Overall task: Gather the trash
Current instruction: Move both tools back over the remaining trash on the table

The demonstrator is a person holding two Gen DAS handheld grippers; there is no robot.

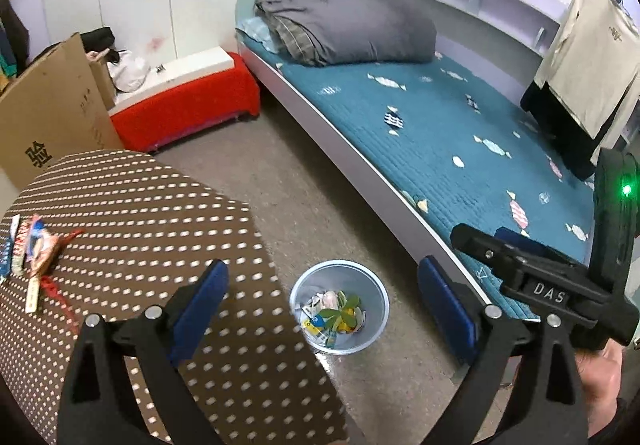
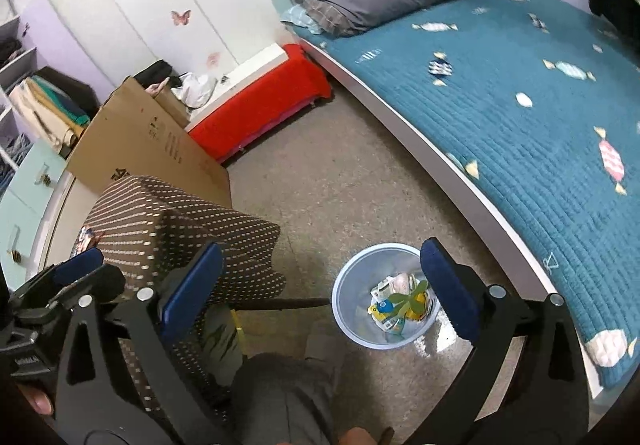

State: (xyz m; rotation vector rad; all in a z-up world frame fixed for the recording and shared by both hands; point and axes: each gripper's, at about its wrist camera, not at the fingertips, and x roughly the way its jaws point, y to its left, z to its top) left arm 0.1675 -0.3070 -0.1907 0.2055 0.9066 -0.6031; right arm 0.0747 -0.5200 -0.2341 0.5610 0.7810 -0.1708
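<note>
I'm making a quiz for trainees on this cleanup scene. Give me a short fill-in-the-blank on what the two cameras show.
1. The light blue bin stands on the ____, beside the bed.
2. The left gripper and the right gripper both have their jaws ____.
3. The wrappers not yet collected lie on the ____ cloth.
4. The low stool by the wall has a ____ cover.

Missing words: floor; open; dotted; red
</note>
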